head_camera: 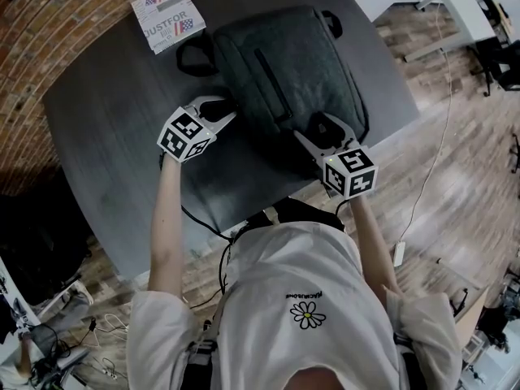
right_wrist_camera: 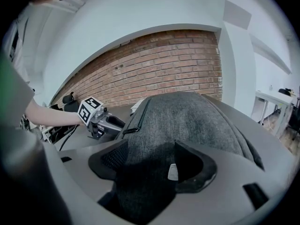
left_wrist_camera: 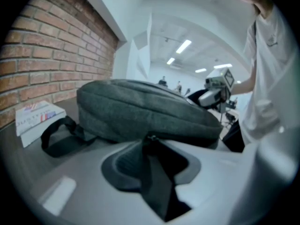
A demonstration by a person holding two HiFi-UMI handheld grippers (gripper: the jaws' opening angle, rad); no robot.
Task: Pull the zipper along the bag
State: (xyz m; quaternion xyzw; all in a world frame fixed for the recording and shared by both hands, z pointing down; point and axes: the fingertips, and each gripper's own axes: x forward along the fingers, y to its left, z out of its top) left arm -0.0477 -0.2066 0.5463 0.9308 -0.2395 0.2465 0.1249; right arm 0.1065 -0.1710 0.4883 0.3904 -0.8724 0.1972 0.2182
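Black webbing, a pull strip (left_wrist_camera: 158, 182) hanging from the small zipper slider (left_wrist_camera: 151, 137), lies in the gap between the left gripper's (left_wrist_camera: 155, 152) fingers (left_wrist_camera: 123, 165). They stand slightly spread, and their pads do not press on the strip. The slider sits at the low seam of the bag (left_wrist_camera: 140, 109), a grey woven backpack lying flat on the dark table (head_camera: 106, 136); the seam runs along the bag's left edge in the head view. The right gripper (right_wrist_camera: 157, 154) has its fingers (right_wrist_camera: 199, 165) clamped on a thick fold of the bag's near end, and grey cloth fills the space between them. A second zip line (right_wrist_camera: 139, 112) runs up the bag's top panel, and a black carry handle (left_wrist_camera: 58, 137) loops out at the far end. Near that handle lies a white booklet (head_camera: 169, 15). Large letters on its cover read "DUSTFOR", cut off at the edge, beside a small red, white and blue flag print; the finer lines are too small to read. The person's white shirt (head_camera: 309, 299) bears a daisy under a short line of lettering that cannot be read. A brick wall (right_wrist_camera: 154, 64) stands behind the table, and wooden floor (head_camera: 455, 136) shows to the right in the head view.
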